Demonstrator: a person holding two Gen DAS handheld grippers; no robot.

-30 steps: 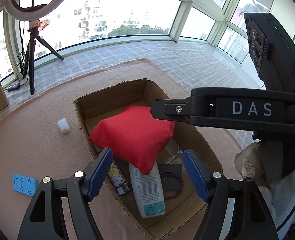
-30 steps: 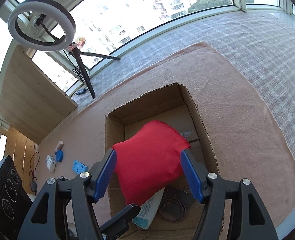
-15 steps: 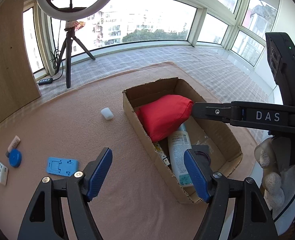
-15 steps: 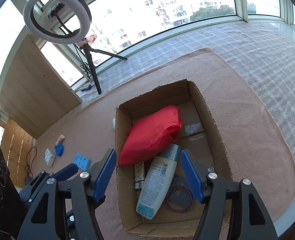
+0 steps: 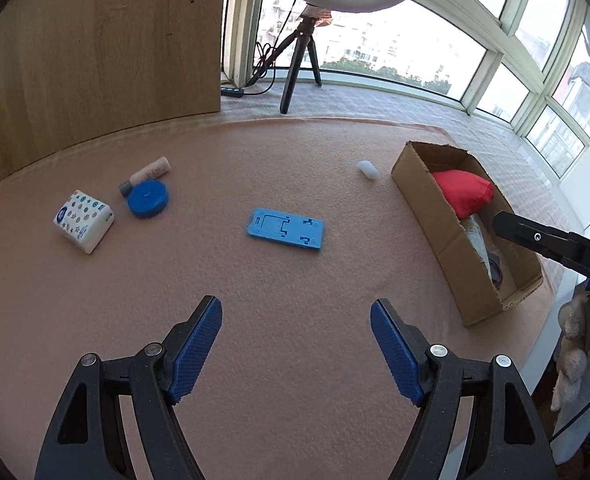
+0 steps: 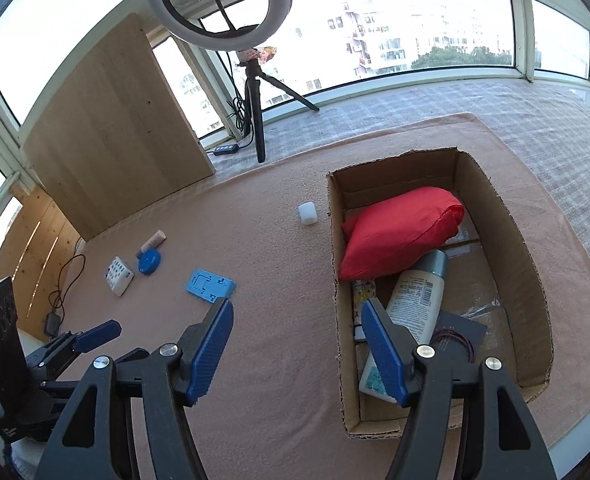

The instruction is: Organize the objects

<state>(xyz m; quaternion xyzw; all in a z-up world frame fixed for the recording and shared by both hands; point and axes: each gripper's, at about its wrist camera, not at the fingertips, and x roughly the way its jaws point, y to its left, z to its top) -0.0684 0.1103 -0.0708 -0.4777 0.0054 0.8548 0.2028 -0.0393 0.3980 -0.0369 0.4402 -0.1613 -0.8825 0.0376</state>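
Over the pink mat (image 5: 295, 184), left gripper (image 5: 296, 344) hangs with jaws wide apart, nothing between them; they've just been opening a bit further. Bare mat below the blue pads (image 5: 195, 354).

Ahead of it: blue flat plastic holder (image 5: 285, 229) lying alone mid-mat. Further left, blue round disc (image 5: 148, 199) touching a small pink tube (image 5: 151, 171) behind it, and a white patterned tissue pack (image 5: 83, 220) just beside the disc. Small white cap (image 5: 367, 169) sits near the cardboard box (image 5: 443, 224), not touching.

Right gripper (image 6: 293, 350) also spread open, empty, straddling the box's near-left wall (image 6: 341, 320): one finger over the mat, the other over the box interior.

Inside the box: red cushion (image 6: 399, 232) at the far end, leaning on a white lotion bottle (image 6: 411, 300) lying lengthwise. Narrow patterned tube (image 6: 362, 292) along the left wall, dark card with a thin looped cord (image 6: 455, 340) toward the near right.

Background: ring light on tripod (image 6: 219, 4), wooden panel (image 6: 111, 140), windows.

Person's gloved hand (image 5: 583, 360) visible at right edge of left view.
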